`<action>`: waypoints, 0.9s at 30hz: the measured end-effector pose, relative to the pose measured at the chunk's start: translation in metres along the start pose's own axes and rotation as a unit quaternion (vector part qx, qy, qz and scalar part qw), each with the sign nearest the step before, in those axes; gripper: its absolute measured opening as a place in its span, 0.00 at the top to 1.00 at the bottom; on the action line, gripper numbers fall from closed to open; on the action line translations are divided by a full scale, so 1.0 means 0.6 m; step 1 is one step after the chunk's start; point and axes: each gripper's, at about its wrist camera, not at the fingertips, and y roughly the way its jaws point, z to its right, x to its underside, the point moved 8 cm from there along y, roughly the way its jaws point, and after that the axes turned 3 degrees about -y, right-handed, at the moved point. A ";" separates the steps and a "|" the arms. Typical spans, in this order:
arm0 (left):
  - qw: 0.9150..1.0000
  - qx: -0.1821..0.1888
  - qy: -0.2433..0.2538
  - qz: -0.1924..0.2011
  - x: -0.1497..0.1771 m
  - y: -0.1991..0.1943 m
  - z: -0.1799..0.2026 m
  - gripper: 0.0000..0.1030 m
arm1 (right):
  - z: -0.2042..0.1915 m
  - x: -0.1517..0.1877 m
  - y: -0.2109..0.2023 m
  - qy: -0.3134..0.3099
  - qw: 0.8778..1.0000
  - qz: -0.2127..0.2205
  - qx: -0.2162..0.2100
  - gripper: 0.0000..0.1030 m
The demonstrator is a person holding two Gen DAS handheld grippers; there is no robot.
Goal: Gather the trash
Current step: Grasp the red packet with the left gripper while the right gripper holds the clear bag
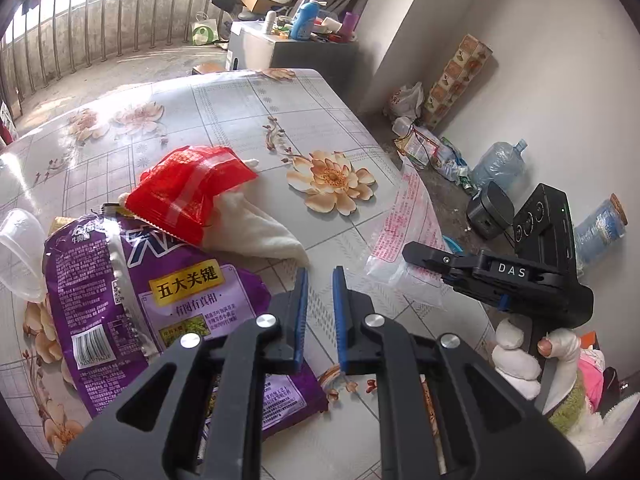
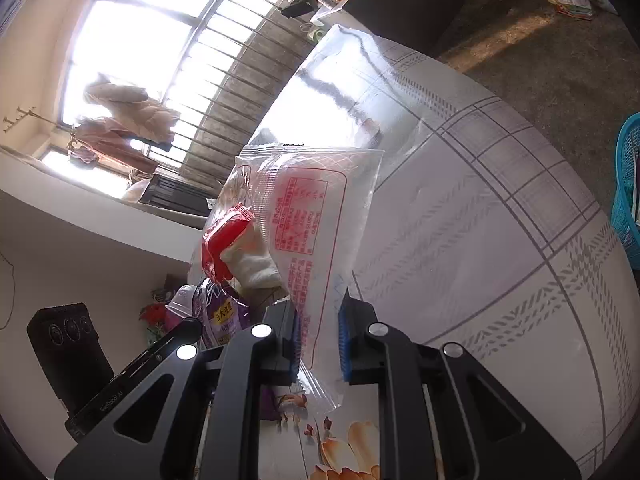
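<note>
In the left wrist view my left gripper point(image 1: 320, 276) is open and empty, low over the table. A purple snack wrapper point(image 1: 132, 296) lies just left of it, with a red wrapper point(image 1: 192, 188) and a crumpled white tissue point(image 1: 260, 228) beyond. My right gripper point(image 1: 412, 254) reaches in from the right and holds a clear plastic bag with red print point(image 1: 404, 220) at the table edge. In the right wrist view the right gripper point(image 2: 320, 328) has that clear bag point(image 2: 316, 232) between its blue pads point(image 2: 345, 344); the red wrapper point(image 2: 222, 244) and tissue point(image 2: 252, 264) show through it.
A clear plastic cup point(image 1: 20, 248) lies at the left of the floral tablecloth point(image 1: 332, 176). A blue basket point(image 2: 626, 192) stands on the floor off the table's side. Bottles, bags and a water jug point(image 1: 500, 160) litter the floor by the wall.
</note>
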 end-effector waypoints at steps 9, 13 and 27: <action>0.997 -0.026 -0.030 0.060 -0.022 -0.071 -0.072 0.79 | -0.055 -0.007 0.007 -0.053 0.999 -0.004 -0.005 0.85; 0.996 -0.038 -0.019 0.076 -0.053 -0.069 -0.091 0.65 | -0.080 -0.008 0.026 -0.074 0.997 -0.017 -0.008 0.85; 0.995 -0.089 0.055 -0.002 -0.129 0.074 -0.133 0.42 | -0.093 -0.035 0.065 -0.085 0.996 -0.032 0.013 0.85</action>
